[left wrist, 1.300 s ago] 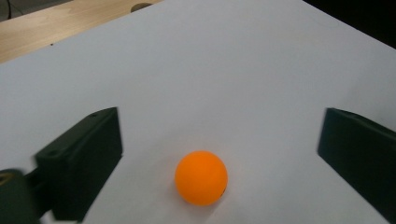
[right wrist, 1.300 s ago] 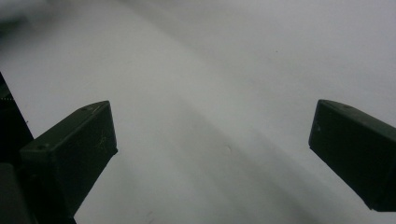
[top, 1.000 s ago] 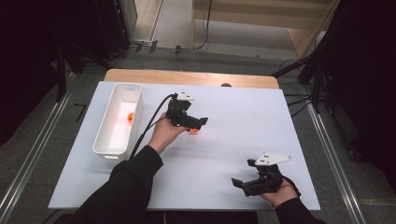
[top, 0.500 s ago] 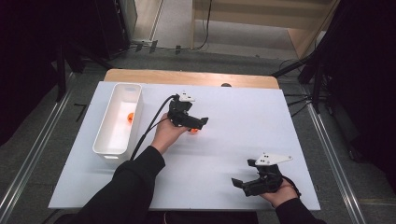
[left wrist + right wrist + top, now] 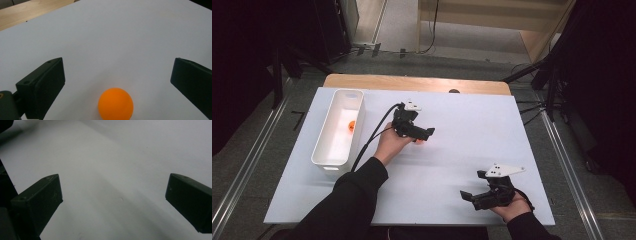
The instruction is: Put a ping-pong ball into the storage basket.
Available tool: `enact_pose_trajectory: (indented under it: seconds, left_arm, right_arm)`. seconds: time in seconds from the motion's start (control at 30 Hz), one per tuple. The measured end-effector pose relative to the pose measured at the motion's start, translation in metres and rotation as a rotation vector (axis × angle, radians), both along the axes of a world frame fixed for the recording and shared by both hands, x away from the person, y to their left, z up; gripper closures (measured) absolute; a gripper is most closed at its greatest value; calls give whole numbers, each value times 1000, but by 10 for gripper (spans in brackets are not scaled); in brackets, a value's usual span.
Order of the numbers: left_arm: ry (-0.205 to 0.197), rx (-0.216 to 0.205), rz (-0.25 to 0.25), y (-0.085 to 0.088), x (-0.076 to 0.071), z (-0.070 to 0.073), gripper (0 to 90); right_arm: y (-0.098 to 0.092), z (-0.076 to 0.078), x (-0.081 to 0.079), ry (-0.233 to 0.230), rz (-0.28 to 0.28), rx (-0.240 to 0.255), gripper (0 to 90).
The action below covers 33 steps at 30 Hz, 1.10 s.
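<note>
An orange ball point(image 5: 115, 103) lies on the white table top between the wide-apart jaws of my left gripper point(image 5: 117, 82), touching neither jaw. In the high view that left gripper point(image 5: 424, 136) sits near the middle of the table, the orange ball point(image 5: 417, 141) just peeking out beneath it. A second orange ball point(image 5: 352, 125) rests inside the white bin point(image 5: 323, 150) at the left. My right gripper point(image 5: 469, 198) rests low near the front right edge, its jaws spread apart over bare table point(image 5: 112, 192).
The white bin stands lengthwise along the table's left side. A wooden strip point(image 5: 412, 82) runs along the far edge. The left gripper's black cable point(image 5: 372, 135) trails back past the bin. Bare white surface lies between the two grippers.
</note>
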<state>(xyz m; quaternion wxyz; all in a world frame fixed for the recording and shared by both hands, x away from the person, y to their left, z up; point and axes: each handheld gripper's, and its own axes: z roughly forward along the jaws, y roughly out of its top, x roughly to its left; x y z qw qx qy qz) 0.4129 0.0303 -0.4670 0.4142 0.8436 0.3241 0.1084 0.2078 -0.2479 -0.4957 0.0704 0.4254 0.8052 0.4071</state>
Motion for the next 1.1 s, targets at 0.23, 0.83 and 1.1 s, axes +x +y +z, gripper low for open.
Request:
enact_pose_trajectory:
  seconds: [0.23,0.83,1.1]
  left_arm:
    - [-4,-25,5,0,-2,-5,0]
    - [-10,1,3,-1,-6,-19,0]
    - [-4,5,12,1,-6,-25,0]
  right_arm:
    - [0,0,0,1,0,-3,0]
    - [0,0,0,-4,2,-4,0]
    - [0,0,0,2,4,-5,0]
